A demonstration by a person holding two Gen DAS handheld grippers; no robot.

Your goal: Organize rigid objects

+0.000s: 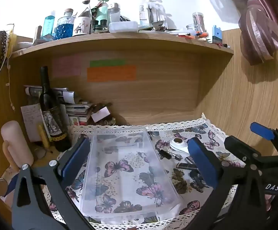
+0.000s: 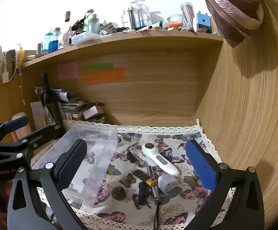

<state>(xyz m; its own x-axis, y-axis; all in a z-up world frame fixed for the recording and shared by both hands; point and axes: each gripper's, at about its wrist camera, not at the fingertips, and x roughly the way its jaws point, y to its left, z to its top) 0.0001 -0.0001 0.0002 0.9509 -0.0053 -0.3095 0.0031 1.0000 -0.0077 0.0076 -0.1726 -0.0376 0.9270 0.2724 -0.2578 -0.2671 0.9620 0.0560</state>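
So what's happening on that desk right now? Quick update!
Both grippers open, empty: left gripper over clear bin, right gripper over white handheld device. Bin empty. Nothing blocking.

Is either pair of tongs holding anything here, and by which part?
Nothing is held. Left tongs stand open around the clear plastic bin, not gripping it; right tongs stand open above the white handheld device.
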